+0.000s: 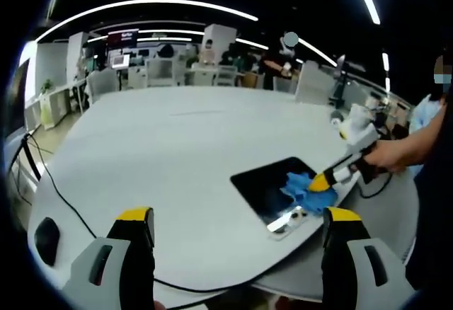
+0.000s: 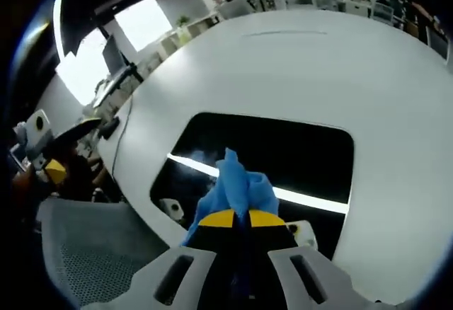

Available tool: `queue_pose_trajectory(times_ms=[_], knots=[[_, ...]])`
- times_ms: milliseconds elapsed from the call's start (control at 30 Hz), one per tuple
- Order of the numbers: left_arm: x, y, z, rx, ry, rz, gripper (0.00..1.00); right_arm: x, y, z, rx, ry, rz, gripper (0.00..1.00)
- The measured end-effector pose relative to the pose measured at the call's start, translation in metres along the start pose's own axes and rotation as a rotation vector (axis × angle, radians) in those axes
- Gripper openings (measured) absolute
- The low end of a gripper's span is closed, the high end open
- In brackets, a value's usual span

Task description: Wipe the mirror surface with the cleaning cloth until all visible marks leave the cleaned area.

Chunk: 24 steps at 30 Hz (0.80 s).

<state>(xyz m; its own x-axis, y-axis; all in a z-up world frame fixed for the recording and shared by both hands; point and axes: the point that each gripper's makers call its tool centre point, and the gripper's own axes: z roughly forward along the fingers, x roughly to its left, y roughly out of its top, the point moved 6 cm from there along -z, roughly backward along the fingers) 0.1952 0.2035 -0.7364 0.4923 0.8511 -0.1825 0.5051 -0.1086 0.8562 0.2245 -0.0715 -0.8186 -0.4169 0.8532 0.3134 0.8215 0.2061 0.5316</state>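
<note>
White round table (image 1: 177, 147) in an open office. Right gripper (image 2: 234, 219) pinches the blue cleaning cloth (image 2: 237, 186) against the dark mirror (image 2: 283, 151) directly ahead; left gripper (image 1: 237, 219), jaws spread, hovers short of it.

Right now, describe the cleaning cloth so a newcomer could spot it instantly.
Start at the big white oval table, then find the dark rectangular mirror lying flat near its edge. The cleaning cloth is the bunched bright blue fabric on the mirror, pinched in the right gripper; nothing else there is blue.
</note>
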Motion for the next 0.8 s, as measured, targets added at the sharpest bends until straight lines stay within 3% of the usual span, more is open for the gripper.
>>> queue_pose_trajectory(times_ms=[333,467,567,800], knots=[[-0.008,-0.003,0.006,0.002,-0.015,0.014,1.00,0.006,-0.014,-0.007,0.025,0.035,-0.019,0.00],[-0.012,-0.004,0.008,0.007,-0.021,0.017,1.00,0.000,-0.012,-0.007,0.039,0.055,0.033,0.00],[-0.014,-0.003,0.009,0.008,-0.026,0.024,1.00,-0.006,-0.013,-0.012,0.037,0.037,0.003,0.00],[-0.014,-0.002,0.013,0.012,-0.028,0.028,1.00,-0.027,-0.018,-0.023,0.025,0.021,0.030,0.00]])
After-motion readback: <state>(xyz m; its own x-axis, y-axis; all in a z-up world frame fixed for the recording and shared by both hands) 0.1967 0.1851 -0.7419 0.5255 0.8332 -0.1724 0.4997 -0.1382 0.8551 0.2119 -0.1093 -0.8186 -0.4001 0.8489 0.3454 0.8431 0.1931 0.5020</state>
